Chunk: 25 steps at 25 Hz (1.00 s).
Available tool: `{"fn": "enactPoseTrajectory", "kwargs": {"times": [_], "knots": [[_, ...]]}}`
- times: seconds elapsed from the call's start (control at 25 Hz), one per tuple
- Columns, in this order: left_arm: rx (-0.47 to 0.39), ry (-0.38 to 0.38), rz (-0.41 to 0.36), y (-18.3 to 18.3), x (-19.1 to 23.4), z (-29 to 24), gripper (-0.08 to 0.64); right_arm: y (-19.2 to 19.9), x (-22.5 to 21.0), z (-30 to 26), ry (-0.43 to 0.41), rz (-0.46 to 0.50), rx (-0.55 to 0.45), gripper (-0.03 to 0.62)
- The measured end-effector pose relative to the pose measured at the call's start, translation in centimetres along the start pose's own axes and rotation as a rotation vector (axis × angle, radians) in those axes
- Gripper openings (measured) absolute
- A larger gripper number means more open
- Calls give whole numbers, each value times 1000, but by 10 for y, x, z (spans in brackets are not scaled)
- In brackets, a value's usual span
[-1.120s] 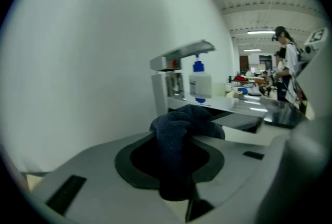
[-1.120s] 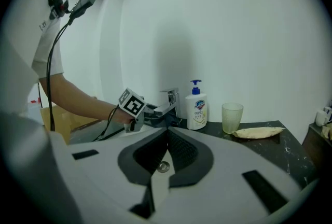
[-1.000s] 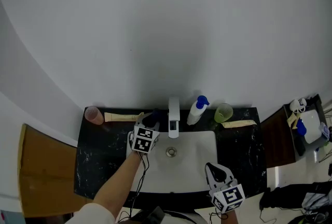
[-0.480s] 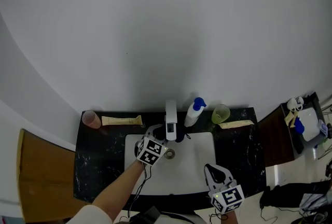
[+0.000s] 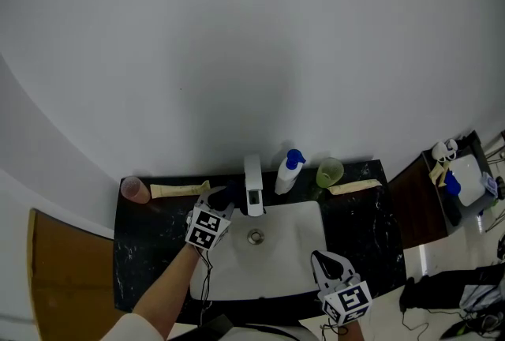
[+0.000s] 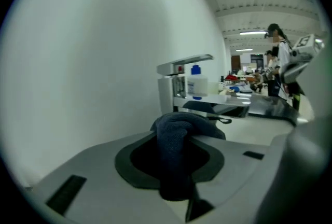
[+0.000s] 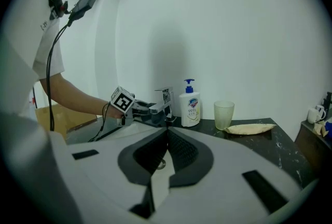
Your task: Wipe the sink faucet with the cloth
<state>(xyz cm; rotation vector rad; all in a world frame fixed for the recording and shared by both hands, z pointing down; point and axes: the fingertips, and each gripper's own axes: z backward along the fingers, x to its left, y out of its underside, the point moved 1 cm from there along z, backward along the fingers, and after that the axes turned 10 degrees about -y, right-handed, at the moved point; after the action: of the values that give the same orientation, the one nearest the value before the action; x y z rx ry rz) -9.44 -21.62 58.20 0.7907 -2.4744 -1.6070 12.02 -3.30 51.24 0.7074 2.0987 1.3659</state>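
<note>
In the head view, the faucet [image 5: 252, 188] is seen at the back rim of the sink [image 5: 293, 256], its spout running from the wall side out over the basin, so its long axis lies front to back. The left gripper [image 5: 218, 196] is held just beside the faucet, on its left, with the dark cloth [image 5: 226, 192] bunched at its tip towards the spout; whether cloth and metal touch cannot be settled from above. The right gripper [image 5: 322, 256] is kept at the sink's near edge, well apart from the faucet, so the left hand is judged much the nearer for the wipe. In the left gripper view, the jaws are seen clamped on the cloth, a thick fold of which stands up between them; the faucet rises beyond it and a little to the right, its spout pointing across to the right. A sideways pass to the right, along that spout, is judged to be what the next stroke calls for. In the right gripper view, the jaws are closed together with nothing between them, and the faucet is seen far ahead, above their tips, with the cloth held against or just beside its left side.
</note>
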Motion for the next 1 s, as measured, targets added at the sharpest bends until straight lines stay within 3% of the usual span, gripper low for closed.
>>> {"fn": "enactPoseTrajectory", "kwargs": {"times": [0.12, 0.24, 0.4, 0.6, 0.76, 0.92, 1.0], "knots": [[-31, 68, -52, 1, -31, 1, 94, -8, 1, -3, -2, 10, -8, 6], [-36, 78, -68, -4, -47, -9, 94, -12, 1, -5, -2, 15, -13, 6], [-14, 6, -32, -9, -34, -26, 94, -9, 1, -2, 5, 9, -14, 6], [30, -130, 48, 1, 11, -21, 94, -1, -2, 4, 14, -4, -6, 6], [76, -217, 2, 10, 45, -15, 94, -3, -1, 2, 6, 1, -6, 6], [125, -192, -64, 13, 38, -36, 94, -8, 1, 2, 7, 8, -12, 6], [98, -173, -54, 4, 29, -44, 94, -9, 0, 6, 15, 7, -8, 6]]}}
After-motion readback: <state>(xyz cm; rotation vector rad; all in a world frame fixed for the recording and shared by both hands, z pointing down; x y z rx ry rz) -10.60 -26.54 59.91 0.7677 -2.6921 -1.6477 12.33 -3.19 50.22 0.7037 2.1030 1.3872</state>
